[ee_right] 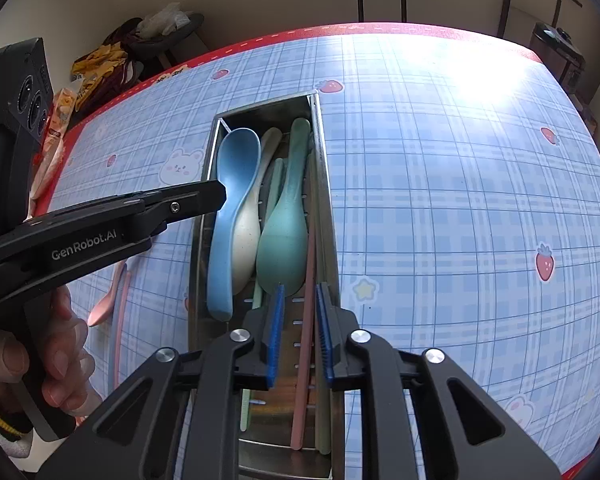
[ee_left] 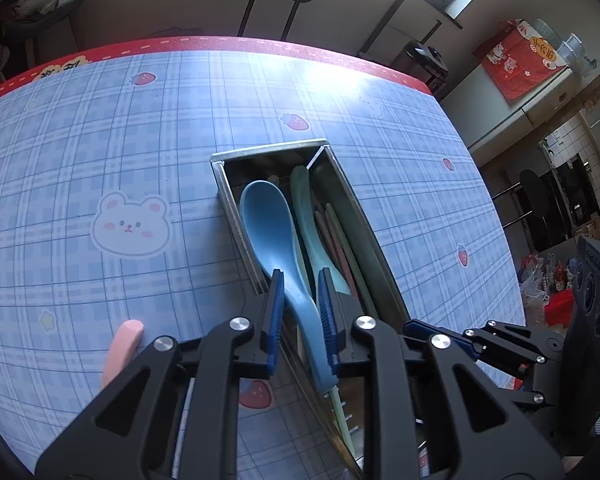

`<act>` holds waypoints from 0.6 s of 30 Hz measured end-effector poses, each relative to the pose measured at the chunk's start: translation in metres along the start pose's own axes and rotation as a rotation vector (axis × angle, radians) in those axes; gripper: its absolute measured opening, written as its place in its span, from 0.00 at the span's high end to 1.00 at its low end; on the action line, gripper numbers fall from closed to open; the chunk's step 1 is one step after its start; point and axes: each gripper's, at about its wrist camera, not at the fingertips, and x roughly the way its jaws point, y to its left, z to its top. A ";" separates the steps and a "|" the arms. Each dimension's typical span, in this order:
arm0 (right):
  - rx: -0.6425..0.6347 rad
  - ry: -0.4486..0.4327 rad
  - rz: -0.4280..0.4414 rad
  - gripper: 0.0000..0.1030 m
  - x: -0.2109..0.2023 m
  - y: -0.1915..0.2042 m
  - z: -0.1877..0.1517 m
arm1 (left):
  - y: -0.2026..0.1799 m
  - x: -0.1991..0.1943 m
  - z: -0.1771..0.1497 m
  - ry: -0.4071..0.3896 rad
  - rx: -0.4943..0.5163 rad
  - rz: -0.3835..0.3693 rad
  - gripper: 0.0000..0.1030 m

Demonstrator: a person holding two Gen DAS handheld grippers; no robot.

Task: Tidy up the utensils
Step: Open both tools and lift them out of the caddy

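Your left tongs (ee_left: 302, 280) stand slightly apart around the blue spoon's (ee_left: 266, 216) handle in the metal tray (ee_left: 268, 148) at 12 o'clock on the bench (ee_left: 80, 152), while your right tongs (ee_right: 299, 294) hover open, gripping nothing, above the pink chopstick (ee_right: 306, 344).

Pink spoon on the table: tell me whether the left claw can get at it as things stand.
Probably yes. The pink spoon lies on open tablecloth beside the metal tray, with nothing over it. The left claw only needs to clear the blue spoon, whose handle sits between its open jaws.
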 end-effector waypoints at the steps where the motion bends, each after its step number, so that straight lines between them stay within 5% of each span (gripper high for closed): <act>1: -0.004 -0.014 -0.025 0.50 -0.005 0.002 -0.001 | 0.000 -0.007 -0.001 -0.012 0.008 0.000 0.70; 6: 0.006 -0.070 -0.038 0.30 -0.031 -0.001 -0.009 | 0.005 -0.045 -0.008 -0.071 0.063 0.031 0.43; 8: 0.015 -0.093 -0.044 0.21 -0.041 -0.001 -0.013 | 0.008 -0.060 -0.014 -0.085 0.094 0.050 0.41; 10: 0.024 -0.106 -0.040 0.09 -0.049 -0.001 -0.018 | 0.011 -0.074 -0.021 -0.095 0.115 0.067 0.13; 11: 0.031 -0.112 -0.039 0.06 -0.052 -0.001 -0.020 | 0.014 -0.082 -0.026 -0.113 0.123 0.076 0.09; 18: 0.101 -0.142 -0.059 0.06 -0.065 -0.001 -0.048 | 0.043 -0.123 -0.065 -0.148 0.131 0.179 0.05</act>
